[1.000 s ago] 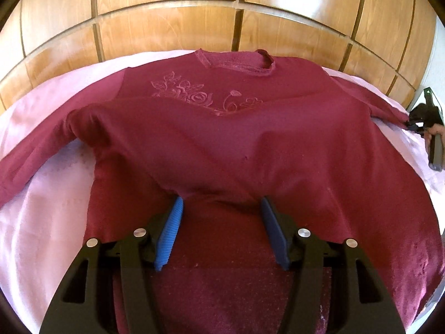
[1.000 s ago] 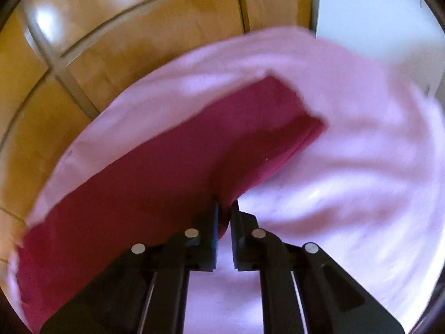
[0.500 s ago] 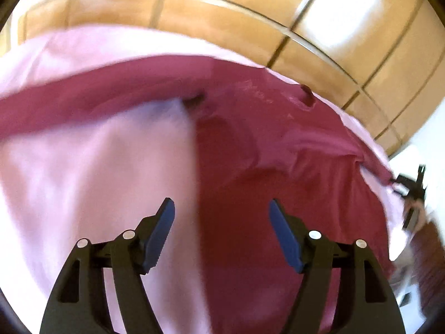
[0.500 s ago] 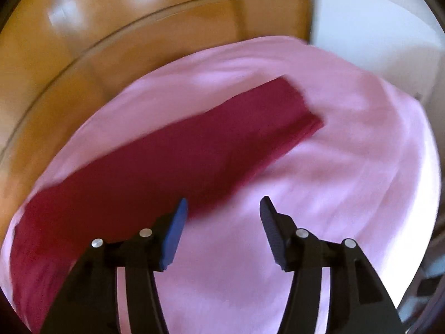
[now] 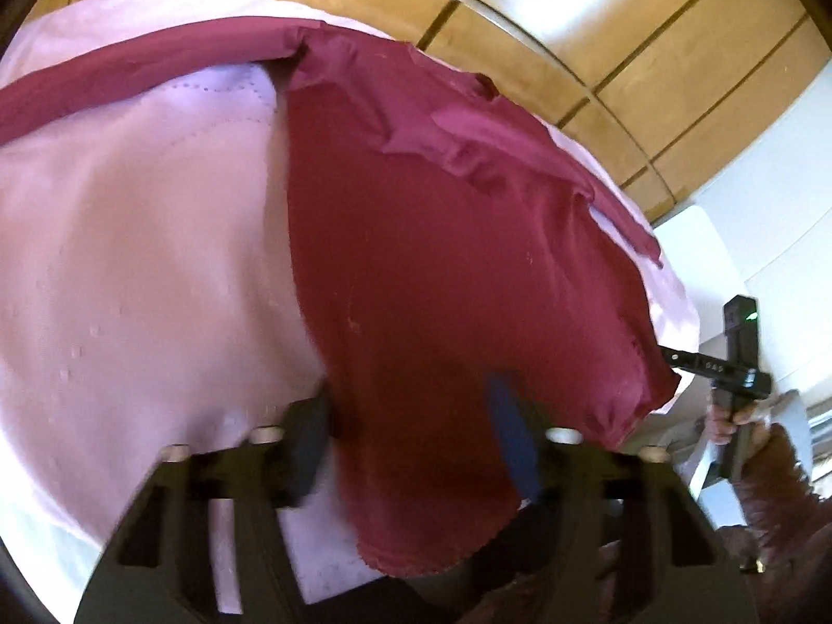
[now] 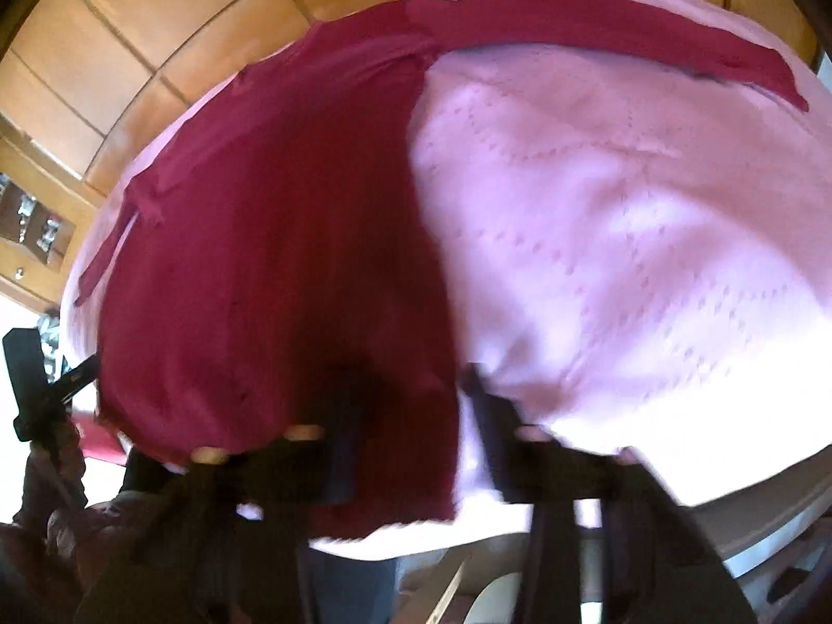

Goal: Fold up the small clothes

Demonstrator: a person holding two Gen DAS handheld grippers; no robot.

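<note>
Both grippers have dropped from mid-garment and the right sleeve to the near hem corners since a second ago. Now the left gripper point(image 5: 416, 442) straddles the left edge of the sweater point(image 5: 457, 270), fingers wide; the right gripper point(image 6: 411, 431) straddles the opposite edge, also spread and gripping nothing. That sweater lies flat on the pink cloth point(image 5: 135, 260), sleeves spread at the far end. Judging from this, each should close squarely on both fabric layers at its corner before lifting evenly. Only the left view shows the bunched collar; only the right shows the whole right sleeve point(image 6: 624, 36).
</note>
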